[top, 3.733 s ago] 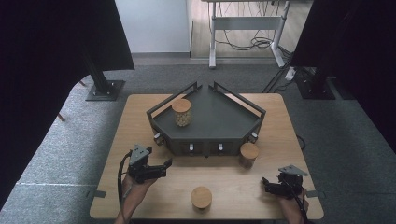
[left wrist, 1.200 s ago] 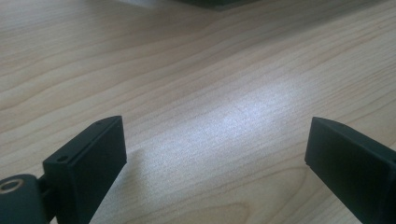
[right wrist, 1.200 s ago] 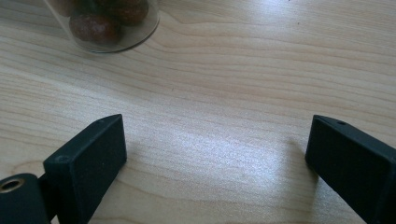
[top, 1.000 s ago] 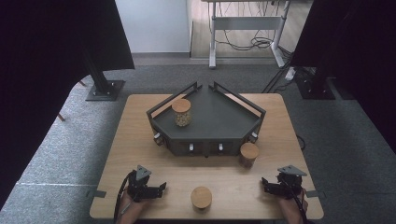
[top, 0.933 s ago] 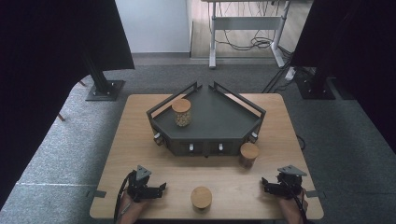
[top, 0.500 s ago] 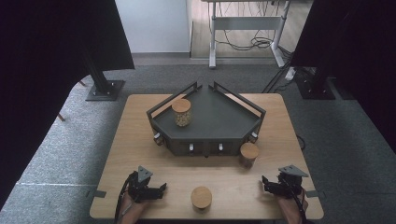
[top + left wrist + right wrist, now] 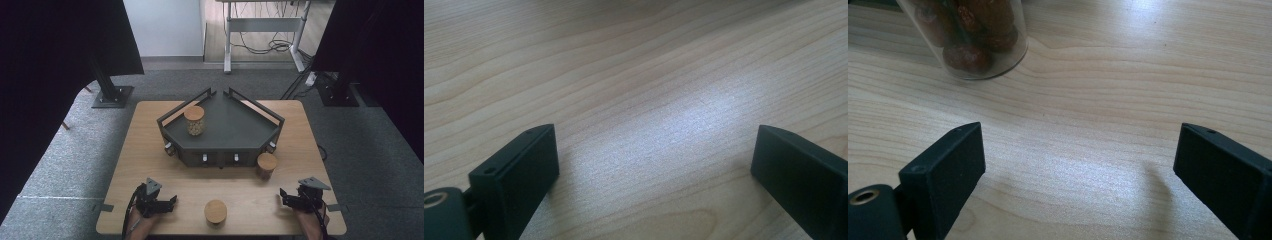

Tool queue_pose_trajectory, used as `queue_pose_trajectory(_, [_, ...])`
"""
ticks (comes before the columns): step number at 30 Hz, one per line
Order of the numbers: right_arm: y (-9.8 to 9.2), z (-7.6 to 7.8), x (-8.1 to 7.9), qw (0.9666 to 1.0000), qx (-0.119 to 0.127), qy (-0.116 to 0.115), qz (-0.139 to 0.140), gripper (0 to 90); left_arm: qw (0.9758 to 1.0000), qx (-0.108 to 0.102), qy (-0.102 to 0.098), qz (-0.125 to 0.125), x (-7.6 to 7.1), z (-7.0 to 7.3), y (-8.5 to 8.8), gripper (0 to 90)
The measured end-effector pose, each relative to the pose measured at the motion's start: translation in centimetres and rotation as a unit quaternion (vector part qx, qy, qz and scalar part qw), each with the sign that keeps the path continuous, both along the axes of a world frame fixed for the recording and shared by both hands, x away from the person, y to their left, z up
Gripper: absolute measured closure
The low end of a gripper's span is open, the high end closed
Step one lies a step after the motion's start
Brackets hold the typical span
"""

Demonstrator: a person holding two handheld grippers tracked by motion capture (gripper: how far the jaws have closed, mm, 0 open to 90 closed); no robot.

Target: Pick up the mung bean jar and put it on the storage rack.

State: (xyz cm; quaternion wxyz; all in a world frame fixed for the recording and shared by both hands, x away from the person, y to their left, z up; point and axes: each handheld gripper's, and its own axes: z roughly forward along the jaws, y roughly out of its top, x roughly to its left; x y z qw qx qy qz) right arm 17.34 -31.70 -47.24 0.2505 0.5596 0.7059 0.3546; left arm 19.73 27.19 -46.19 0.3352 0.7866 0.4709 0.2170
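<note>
Three cork-lidded glass jars stand here. One jar (image 7: 194, 120) holds pale pieces and stands on the dark railed tray (image 7: 235, 127). A second jar (image 7: 266, 165), of brown fruit, stands on the table by the tray's front right corner, and its base (image 7: 970, 37) is up left of my right jaws. The third jar (image 7: 215, 212) stands near the front edge between my hands. My left gripper (image 7: 172, 202) (image 7: 654, 160) lies low at the front left, open; its jaws have just been closing slightly over bare wood. My right gripper (image 7: 282, 195) (image 7: 1078, 160) lies at the front right, open; its jaws have just been opening slightly with nothing between them.
The wooden table (image 7: 145, 150) has bare surface left of the tray and along the front. The tray has small knobs (image 7: 205, 158) on its front face. Black stands (image 7: 112, 95) and a desk frame (image 7: 260, 30) lie on the carpet beyond.
Since the earliest frame my left gripper has drawn back toward the near edge. Over the last second both hands have stayed put.
</note>
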Motion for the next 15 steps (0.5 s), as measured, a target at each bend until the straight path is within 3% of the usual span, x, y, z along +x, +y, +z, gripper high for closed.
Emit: queue_pose_trajectory(15, [0.11,0.3,-0.48,0.9999,0.008,-0.014,0.005,5.8,1.0,0.001,0.001,0.006,-0.04,0.01,-0.18,4.2])
